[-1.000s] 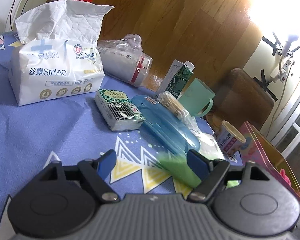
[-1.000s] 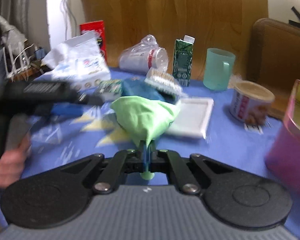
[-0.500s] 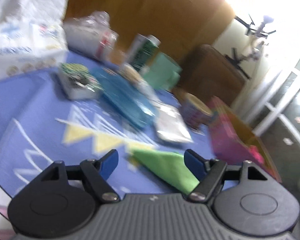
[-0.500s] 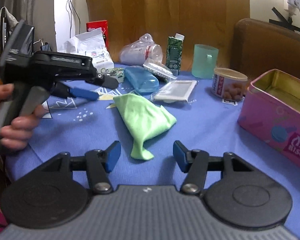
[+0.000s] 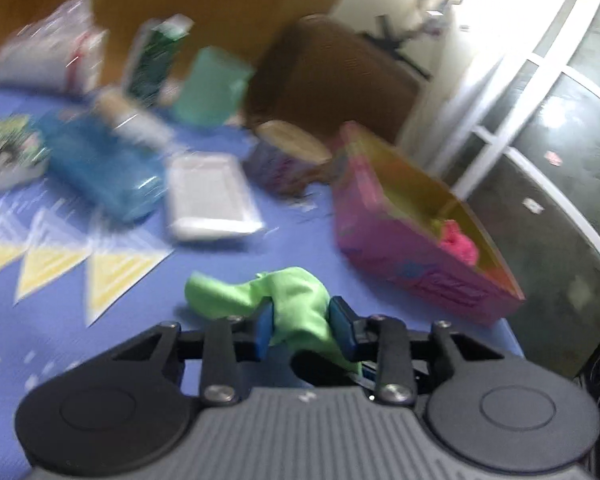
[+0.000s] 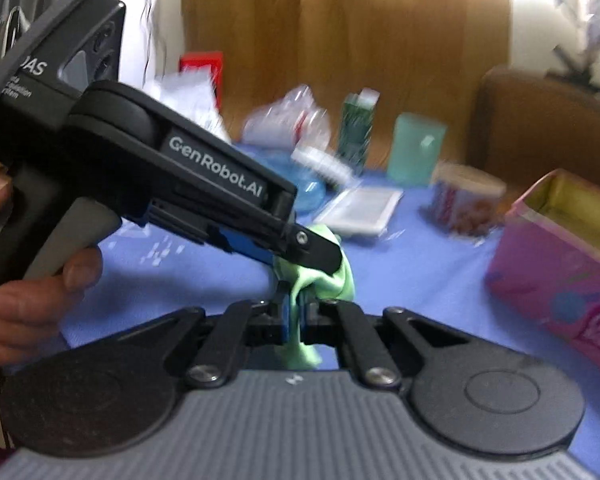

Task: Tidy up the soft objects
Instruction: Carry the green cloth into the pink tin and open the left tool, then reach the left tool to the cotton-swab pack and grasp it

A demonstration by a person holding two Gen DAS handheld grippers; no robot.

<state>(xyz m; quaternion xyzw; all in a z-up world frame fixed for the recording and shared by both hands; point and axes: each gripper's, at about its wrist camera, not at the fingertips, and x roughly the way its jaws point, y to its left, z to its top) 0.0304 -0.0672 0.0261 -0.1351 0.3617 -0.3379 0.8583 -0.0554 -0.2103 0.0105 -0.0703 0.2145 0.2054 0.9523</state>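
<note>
Left-wrist view — green cloth (image 5: 296, 304) pinched between both grippers' just-closed jaws.

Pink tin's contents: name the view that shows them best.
Left wrist view. It looks down into the open pink tin, where a bright pink soft item lies at one end. The right wrist view shows only the tin's outer wall and bare yellow lining.

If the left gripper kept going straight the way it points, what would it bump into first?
Beyond the green cloth it grips, the left gripper would probably meet bare blue tablecloth first, passing just left of the pink tin; blur makes depth uncertain.
</note>
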